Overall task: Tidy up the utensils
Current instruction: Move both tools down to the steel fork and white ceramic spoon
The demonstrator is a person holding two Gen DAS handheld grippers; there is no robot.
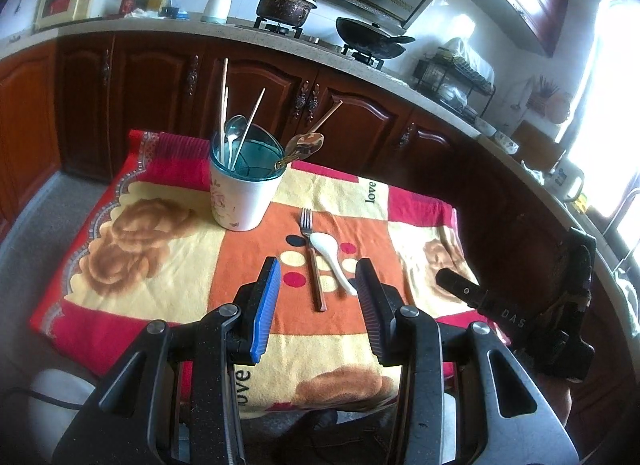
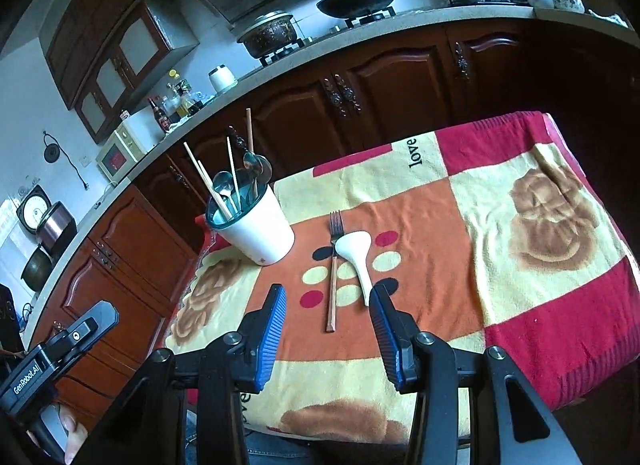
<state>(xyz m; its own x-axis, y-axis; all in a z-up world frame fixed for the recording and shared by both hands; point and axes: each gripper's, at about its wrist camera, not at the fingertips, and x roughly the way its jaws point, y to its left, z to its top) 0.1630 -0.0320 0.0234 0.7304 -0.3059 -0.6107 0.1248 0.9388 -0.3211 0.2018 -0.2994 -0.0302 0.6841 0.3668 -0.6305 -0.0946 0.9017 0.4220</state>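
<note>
Just ahead of both grippers, the fork (image 1: 312, 261) and white spoon (image 1: 332, 261) lie touching on the blanket (image 1: 160, 265); left gripper (image 1: 316, 285) and right gripper (image 2: 328, 317) stand partly open, holding nothing.

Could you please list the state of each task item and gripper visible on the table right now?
Utensil holder: upright on the cloth, holding chopsticks and metal spoons.
Chopsticks: standing in the holder, leaning.
Fork: lying flat on the cloth, tines toward the holder.
White spoon: lying flat, its bowl against the fork.
Left gripper: open, empty, above the table.
Right gripper: open, empty, above the table.
</note>
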